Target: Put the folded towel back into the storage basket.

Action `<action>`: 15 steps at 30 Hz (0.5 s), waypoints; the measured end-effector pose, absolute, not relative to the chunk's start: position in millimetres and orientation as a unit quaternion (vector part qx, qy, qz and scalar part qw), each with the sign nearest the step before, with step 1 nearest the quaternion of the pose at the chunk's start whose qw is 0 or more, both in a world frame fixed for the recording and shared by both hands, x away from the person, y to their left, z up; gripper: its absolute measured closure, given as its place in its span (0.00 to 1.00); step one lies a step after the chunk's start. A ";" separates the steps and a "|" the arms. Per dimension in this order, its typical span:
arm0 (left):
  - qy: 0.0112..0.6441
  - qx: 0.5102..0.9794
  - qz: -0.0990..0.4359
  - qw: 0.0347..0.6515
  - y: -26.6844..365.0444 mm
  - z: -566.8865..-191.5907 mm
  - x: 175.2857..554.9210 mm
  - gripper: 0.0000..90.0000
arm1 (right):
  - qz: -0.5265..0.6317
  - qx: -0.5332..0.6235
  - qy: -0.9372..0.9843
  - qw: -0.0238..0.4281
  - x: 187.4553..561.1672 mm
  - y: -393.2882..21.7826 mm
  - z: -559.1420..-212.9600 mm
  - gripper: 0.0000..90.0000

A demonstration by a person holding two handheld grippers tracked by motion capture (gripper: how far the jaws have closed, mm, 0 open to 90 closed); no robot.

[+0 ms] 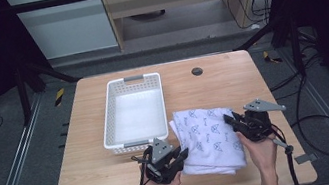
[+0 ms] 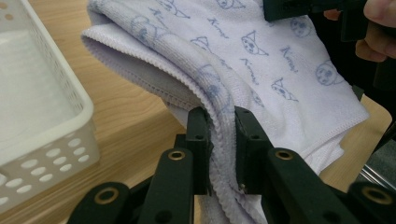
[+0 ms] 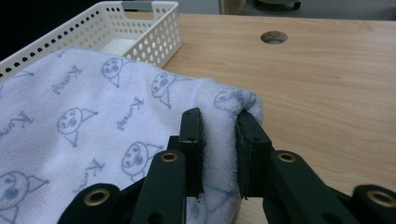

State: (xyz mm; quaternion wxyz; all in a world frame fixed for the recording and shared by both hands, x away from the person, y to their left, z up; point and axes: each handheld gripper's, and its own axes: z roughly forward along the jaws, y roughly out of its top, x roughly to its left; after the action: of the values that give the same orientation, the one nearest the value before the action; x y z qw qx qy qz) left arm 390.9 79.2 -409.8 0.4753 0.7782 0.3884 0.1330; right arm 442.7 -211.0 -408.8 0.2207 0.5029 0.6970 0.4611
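A folded white towel (image 1: pixel 208 136) with a blue cartoon print lies on the wooden table (image 1: pixel 116 181), right of a white perforated basket (image 1: pixel 109 124). My left gripper (image 1: pixel 181 154) is shut on the towel's near left edge; in the left gripper view the folded hem (image 2: pixel 223 140) is pinched between its pads. My right gripper (image 1: pixel 230 120) is shut on the towel's right edge, and the right gripper view shows a bunched fold (image 3: pixel 219 140) squeezed between its pads. The cloth (image 2: pixel 261 56) lifts slightly at both held edges. The basket (image 3: pixel 140 28) looks empty.
A round cable hole (image 1: pixel 197 71) sits in the table near its far edge. Bare wood (image 3: pixel 327 93) stretches to the right of the towel. Cables (image 1: pixel 309 124) trail off the table's right side, and shelving stands beyond the far edge.
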 end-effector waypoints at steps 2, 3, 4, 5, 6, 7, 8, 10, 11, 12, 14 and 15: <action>0.388 0.777 0.134 0.478 79.8 -406.6 391.7 0.86 | 0.463 0.502 0.695 0.224 442.2 -210.6 -405.5 0.84; 0.388 0.776 0.134 0.479 80.1 -405.1 392.0 0.86 | 0.466 0.503 0.693 0.224 441.9 -210.3 -403.9 0.84; 0.388 0.775 0.134 0.480 80.6 -403.7 392.4 0.86 | 0.469 0.502 0.691 0.225 441.8 -210.2 -401.3 0.84; 0.386 0.776 0.134 0.480 81.2 -402.2 392.8 0.86 | 0.469 0.502 0.691 0.225 441.8 -210.2 -401.3 0.84; 0.386 0.776 0.135 0.480 81.6 -400.7 393.1 0.86 | 0.470 0.502 0.690 0.225 441.8 -209.9 -399.9 0.84; 0.385 0.776 0.136 0.480 82.2 -399.1 393.7 0.86 | 0.469 0.502 0.691 0.226 442.0 -209.6 -398.6 0.84; 0.385 0.777 0.137 0.480 83.0 -397.4 394.3 0.86 | 0.471 0.500 0.690 0.228 442.5 -208.4 -395.5 0.84; 0.383 0.777 0.140 0.479 84.1 -393.8 395.5 0.86 | 0.473 0.499 0.689 0.230 443.1 -207.0 -392.1 0.84; 0.382 0.778 0.142 0.479 84.8 -391.9 396.1 0.86 | 0.473 0.499 0.689 0.230 443.1 -207.0 -392.1 0.84; 0.381 0.777 0.144 0.480 85.9 -390.0 396.7 0.86 | 0.475 0.497 0.688 0.232 443.3 -206.2 -390.3 0.84; 0.381 0.776 0.145 0.482 88.4 -386.4 397.9 0.86 | 0.479 0.499 0.683 0.233 443.1 -204.3 -386.8 0.84; 0.381 0.775 0.146 0.482 89.9 -384.8 398.4 0.86 | 0.481 0.499 0.682 0.235 443.3 -203.1 -385.2 0.84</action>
State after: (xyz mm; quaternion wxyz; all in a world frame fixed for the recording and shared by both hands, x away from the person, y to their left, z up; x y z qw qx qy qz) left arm 398.4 89.9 -384.8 0.4822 0.7752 0.3810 0.1462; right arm 443.3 -203.1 -385.2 0.2347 0.4988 0.6819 0.4808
